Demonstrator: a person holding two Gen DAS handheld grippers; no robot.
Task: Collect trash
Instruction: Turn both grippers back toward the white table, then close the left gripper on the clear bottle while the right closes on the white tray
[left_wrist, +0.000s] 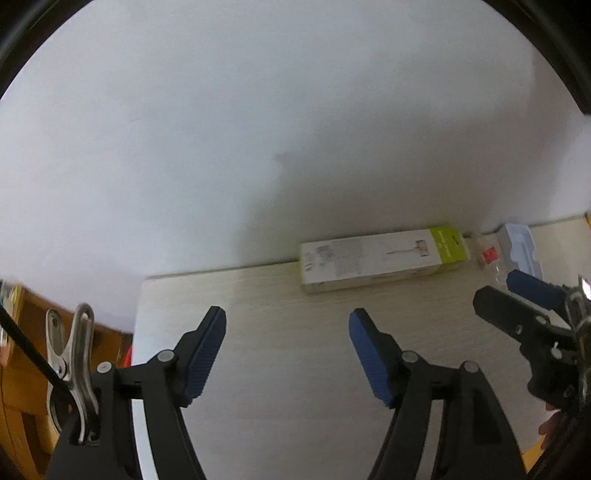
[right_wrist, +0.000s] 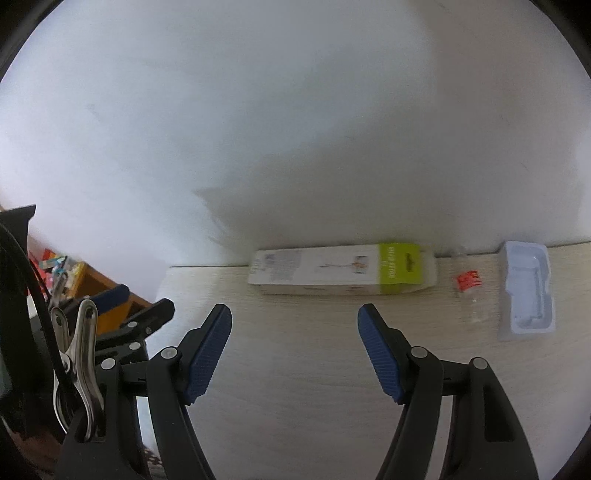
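Note:
A long white carton with a lime-green end (left_wrist: 384, 260) (right_wrist: 341, 273) lies against the wall at the back of the pale wooden table (left_wrist: 277, 350) (right_wrist: 295, 369). Right of it lies a clear plastic bottle with a red label (left_wrist: 491, 258) (right_wrist: 468, 286), then a pale blue moulded plastic tray (left_wrist: 519, 247) (right_wrist: 526, 291). My left gripper (left_wrist: 288, 323) hangs open over bare table, short of the carton, nothing between its blue pads. My right gripper (right_wrist: 294, 319) (left_wrist: 498, 290) is open too, empty, in front of the carton.
A white wall (left_wrist: 258, 129) backs the table. The table's left edge (left_wrist: 138, 332) drops off to brown cardboard boxes (left_wrist: 22, 369) (right_wrist: 99, 291) holding colourful clutter. A metal clip (left_wrist: 74, 350) (right_wrist: 79, 354) is fixed to each gripper's left side.

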